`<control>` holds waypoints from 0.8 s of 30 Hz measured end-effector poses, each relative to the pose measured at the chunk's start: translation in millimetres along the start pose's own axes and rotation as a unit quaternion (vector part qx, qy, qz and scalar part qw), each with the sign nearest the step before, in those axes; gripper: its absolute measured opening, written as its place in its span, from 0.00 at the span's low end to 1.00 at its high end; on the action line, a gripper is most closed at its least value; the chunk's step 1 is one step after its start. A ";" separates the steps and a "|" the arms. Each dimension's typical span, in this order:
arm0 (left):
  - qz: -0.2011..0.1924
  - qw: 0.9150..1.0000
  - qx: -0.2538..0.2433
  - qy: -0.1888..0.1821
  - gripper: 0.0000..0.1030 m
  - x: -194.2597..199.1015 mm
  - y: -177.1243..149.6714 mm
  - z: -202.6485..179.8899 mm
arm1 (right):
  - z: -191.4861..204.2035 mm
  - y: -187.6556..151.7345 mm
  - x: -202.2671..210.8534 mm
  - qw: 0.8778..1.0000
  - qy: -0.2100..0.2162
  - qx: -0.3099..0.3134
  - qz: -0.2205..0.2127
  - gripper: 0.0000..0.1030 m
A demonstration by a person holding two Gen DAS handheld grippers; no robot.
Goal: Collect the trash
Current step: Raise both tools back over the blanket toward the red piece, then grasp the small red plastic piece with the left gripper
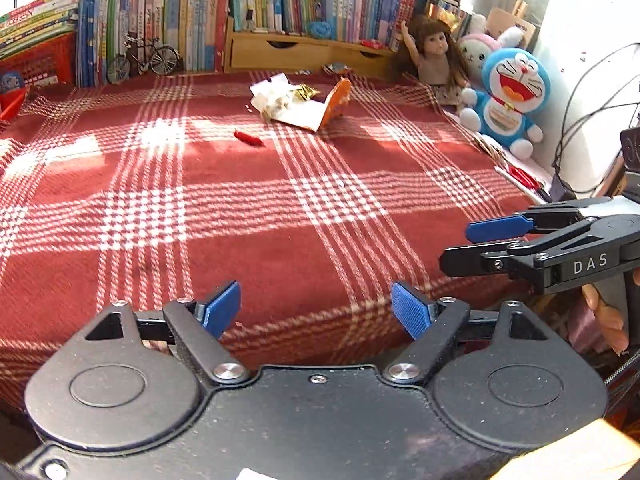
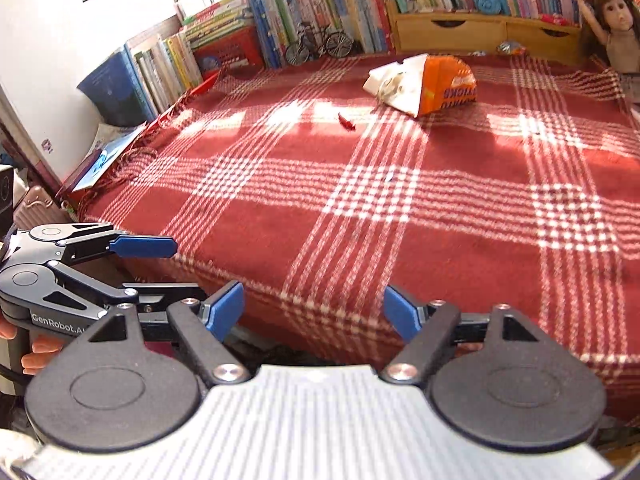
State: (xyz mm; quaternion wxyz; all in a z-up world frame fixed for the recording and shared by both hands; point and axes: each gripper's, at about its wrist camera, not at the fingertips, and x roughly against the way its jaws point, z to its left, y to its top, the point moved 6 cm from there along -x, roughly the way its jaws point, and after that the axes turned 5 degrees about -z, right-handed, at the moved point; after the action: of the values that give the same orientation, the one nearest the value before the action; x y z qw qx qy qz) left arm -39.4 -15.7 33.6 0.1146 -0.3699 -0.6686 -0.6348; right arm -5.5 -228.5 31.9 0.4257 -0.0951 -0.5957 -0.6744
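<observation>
An opened orange and white snack box (image 1: 316, 106) (image 2: 424, 84) lies at the far middle of the red plaid cloth (image 1: 248, 216) (image 2: 400, 208), with crumpled wrappers (image 1: 280, 94) inside it. A small red wrapper (image 1: 249, 138) (image 2: 346, 121) lies alone a little nearer than the box. A foil wrapper (image 1: 335, 68) (image 2: 510, 47) rests by the wooden drawers. My left gripper (image 1: 316, 310) hangs open over the cloth's near edge, holding nothing. My right gripper (image 2: 314, 310) is open too, also at the near edge; in the left wrist view the right gripper (image 1: 460, 246) pokes in from the right.
Rows of books (image 1: 180, 20) and a model bicycle (image 1: 142, 58) line the back. A doll (image 1: 434, 56) and plush toys (image 1: 506, 96) sit at the right, with cables (image 1: 588, 120) and red scissors (image 1: 522, 178) beside them. A person's fingers (image 2: 36, 354) hold the left gripper.
</observation>
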 end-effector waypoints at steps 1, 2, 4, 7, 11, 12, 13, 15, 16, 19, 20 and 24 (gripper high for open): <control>-0.009 1.000 0.003 0.005 0.79 -1.8 8.3 4.1 | -3.5 5.6 0.9 1.000 -0.009 -0.002 -0.011 0.83; -0.015 1.000 0.008 0.011 0.79 -5.1 16.5 9.3 | -8.0 12.6 1.5 0.999 -0.022 -0.004 -0.024 0.83; -0.025 0.999 0.012 0.021 0.79 -13.9 31.8 16.1 | -18.8 26.1 2.3 0.997 -0.054 -0.003 -0.050 0.83; -0.037 0.998 0.017 0.041 0.79 -29.4 51.7 25.9 | -28.7 41.3 0.9 0.994 -0.084 0.006 -0.075 0.84; -0.045 0.997 0.035 0.058 0.74 -56.8 75.2 38.1 | -44.4 63.9 -7.0 0.991 -0.100 -0.007 -0.091 0.84; -0.044 0.996 0.041 0.061 0.71 -62.9 79.6 41.1 | -49.1 69.6 -10.3 0.990 -0.102 -0.013 -0.092 0.84; -0.041 0.996 0.051 0.065 0.69 -73.0 84.5 44.9 | -54.0 74.6 -13.8 0.990 -0.103 -0.022 -0.092 0.84; -0.037 0.995 0.068 0.064 0.60 -88.1 92.4 51.0 | -63.4 84.5 -23.1 0.989 -0.103 -0.042 -0.093 0.84; -0.036 0.994 0.077 0.062 0.57 -98.2 96.1 55.0 | -67.2 89.4 -28.5 0.989 -0.100 -0.050 -0.093 0.84; -0.023 0.992 0.102 0.064 0.44 -126.5 105.7 62.6 | -74.9 102.7 -47.2 0.989 -0.095 -0.064 -0.089 0.84; -0.020 0.992 0.110 0.062 0.43 -136.1 108.7 65.0 | -76.5 107.7 -56.0 0.989 -0.095 -0.068 -0.087 0.84; -0.005 0.989 0.138 0.061 0.39 -177.6 119.5 72.9 | -81.6 124.6 -91.5 0.990 -0.084 -0.082 -0.076 0.83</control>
State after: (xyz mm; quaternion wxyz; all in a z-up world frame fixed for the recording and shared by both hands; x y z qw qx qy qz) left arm 184.5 -19.2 2.1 0.2020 -0.3074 -0.7433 -0.5587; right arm 167.7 -249.5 41.6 0.3124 -0.1407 -0.5772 -0.7412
